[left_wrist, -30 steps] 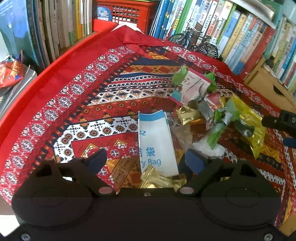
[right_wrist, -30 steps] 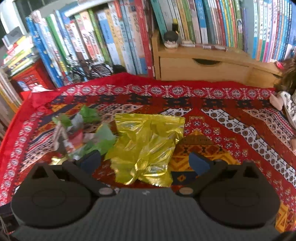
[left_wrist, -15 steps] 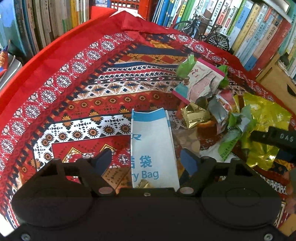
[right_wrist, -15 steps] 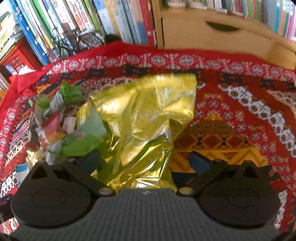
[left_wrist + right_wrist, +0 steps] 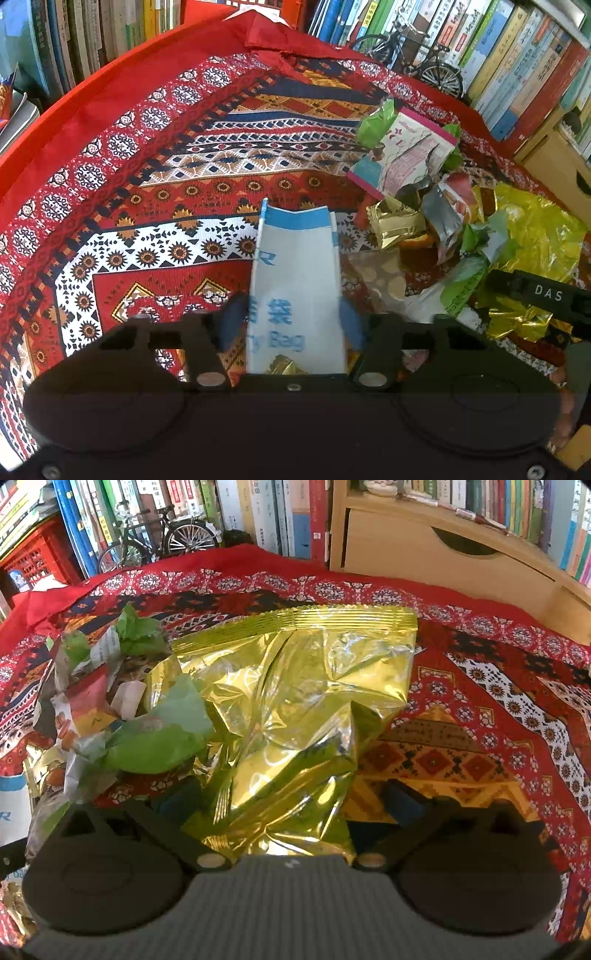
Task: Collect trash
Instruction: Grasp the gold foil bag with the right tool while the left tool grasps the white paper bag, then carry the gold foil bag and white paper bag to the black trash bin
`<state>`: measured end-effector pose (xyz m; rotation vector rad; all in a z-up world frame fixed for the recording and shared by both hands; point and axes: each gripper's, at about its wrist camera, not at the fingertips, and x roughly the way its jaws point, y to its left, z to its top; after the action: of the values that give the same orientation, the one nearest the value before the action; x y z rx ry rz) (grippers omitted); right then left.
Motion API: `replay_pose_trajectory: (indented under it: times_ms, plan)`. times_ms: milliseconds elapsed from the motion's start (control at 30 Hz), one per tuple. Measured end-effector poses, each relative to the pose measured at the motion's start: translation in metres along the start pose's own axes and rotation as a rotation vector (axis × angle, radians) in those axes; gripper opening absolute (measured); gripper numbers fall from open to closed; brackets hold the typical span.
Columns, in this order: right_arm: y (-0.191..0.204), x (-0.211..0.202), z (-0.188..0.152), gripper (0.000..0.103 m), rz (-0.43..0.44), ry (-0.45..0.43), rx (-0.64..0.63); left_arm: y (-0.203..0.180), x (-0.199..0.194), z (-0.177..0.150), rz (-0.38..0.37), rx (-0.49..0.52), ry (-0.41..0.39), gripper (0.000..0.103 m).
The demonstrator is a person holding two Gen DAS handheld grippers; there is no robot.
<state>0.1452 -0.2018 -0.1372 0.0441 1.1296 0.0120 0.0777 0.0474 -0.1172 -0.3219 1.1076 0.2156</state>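
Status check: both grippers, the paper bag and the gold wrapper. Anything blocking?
Left gripper closing, pads at the white-and-blue paper bag sides. Right gripper open, astride the gold foil wrapper. Green wrapper overlaps the foil's left edge.

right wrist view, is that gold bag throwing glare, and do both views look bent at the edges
Right wrist view: the gold foil snack bag shows bright white glints along its creases, yet its ridged seal stays readable. Both views: fisheye bending curves the red patterned cloth and tilts the books at the edges; the left wrist view is otherwise glare-free.
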Motion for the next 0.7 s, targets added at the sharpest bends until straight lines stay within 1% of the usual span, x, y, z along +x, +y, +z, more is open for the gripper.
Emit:
replay_pose_trajectory:
  times_ms: [67, 133, 167, 200, 233, 267, 300, 400, 533, 567, 700]
  plan:
    - [-0.002, 0.000, 0.001, 0.103, 0.012, 0.004, 0.001, 0.001, -0.002, 0.001, -0.015, -0.014, -0.002, 0.042]
    - [-0.003, -0.002, 0.001, 0.098, 0.021, 0.004, 0.010, 0.002, -0.006, 0.001, -0.033, -0.016, -0.016, 0.033]
    - [-0.003, -0.004, 0.001, 0.091, 0.025, 0.001, 0.019, 0.001, -0.009, 0.001, -0.040, -0.009, -0.025, 0.026]
    - [-0.005, -0.009, 0.001, 0.085, 0.030, -0.007, 0.032, -0.002, -0.012, 0.001, -0.036, 0.001, -0.035, 0.023]
    - [-0.006, -0.013, 0.002, 0.083, 0.037, -0.012, 0.041, -0.004, -0.015, 0.001, -0.031, 0.010, -0.043, 0.021]
    - [-0.006, -0.017, 0.002, 0.073, 0.045, -0.017, 0.049, -0.006, -0.017, 0.001, -0.028, 0.015, -0.049, 0.019]
    - [-0.006, -0.022, 0.002, 0.067, 0.048, -0.022, 0.054, -0.007, -0.020, 0.001, -0.028, 0.015, -0.054, 0.017]
    - [-0.005, -0.038, 0.002, 0.064, 0.067, -0.057, 0.052, -0.008, -0.026, 0.001, -0.037, 0.005, -0.067, 0.013]
    - [-0.008, -0.057, 0.003, 0.062, 0.092, -0.100, 0.054, -0.011, -0.038, 0.000, -0.038, 0.012, -0.094, 0.010]
    - [-0.009, -0.060, 0.002, 0.062, 0.096, -0.106, 0.057, -0.012, -0.042, 0.000, -0.034, 0.016, -0.101, 0.003]
    - [-0.016, -0.074, 0.001, 0.060, 0.106, -0.125, 0.074, -0.013, -0.052, -0.001, -0.035, 0.017, -0.118, 0.002]
